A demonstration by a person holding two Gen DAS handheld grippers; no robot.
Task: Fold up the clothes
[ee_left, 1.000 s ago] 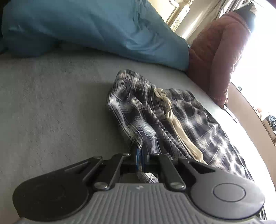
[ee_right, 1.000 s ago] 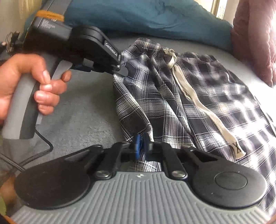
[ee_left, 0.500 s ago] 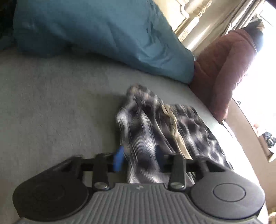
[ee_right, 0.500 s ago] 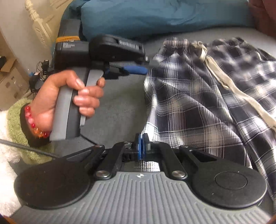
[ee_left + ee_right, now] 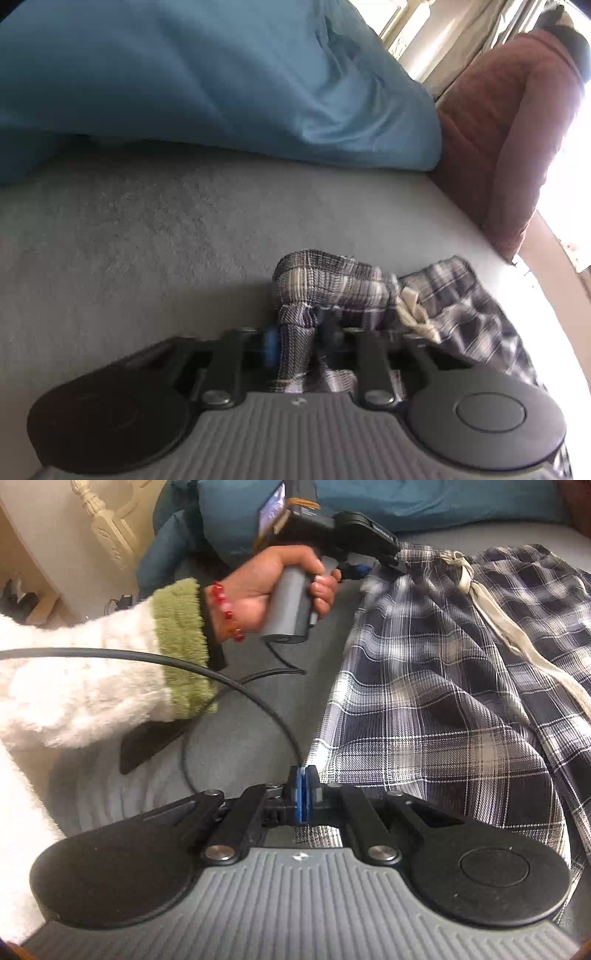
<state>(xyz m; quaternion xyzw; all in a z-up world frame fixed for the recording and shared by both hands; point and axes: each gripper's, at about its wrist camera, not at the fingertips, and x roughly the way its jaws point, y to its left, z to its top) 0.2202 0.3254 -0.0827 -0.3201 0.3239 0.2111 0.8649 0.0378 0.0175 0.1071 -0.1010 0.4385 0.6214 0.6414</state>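
Note:
Dark plaid shorts with a cream drawstring lie on the grey bed. My right gripper is shut on the hem edge at the shorts' near left side. My left gripper has its jaws apart around a bunched fold of the waistband; the fabric sits between the fingers, which do not pinch it. In the right wrist view the left gripper sits at the waistband's far left corner, held by a hand.
A blue pillow lies at the head of the bed. A maroon cushion stands at the right. A black cable trails over the bed near the left arm. A cream carved bedpost stands beyond the left edge.
My left gripper has opened from its pinch on the waistband and shifted toward the pillow. My right gripper stayed shut and drew the hem back, stretching the left edge straight.

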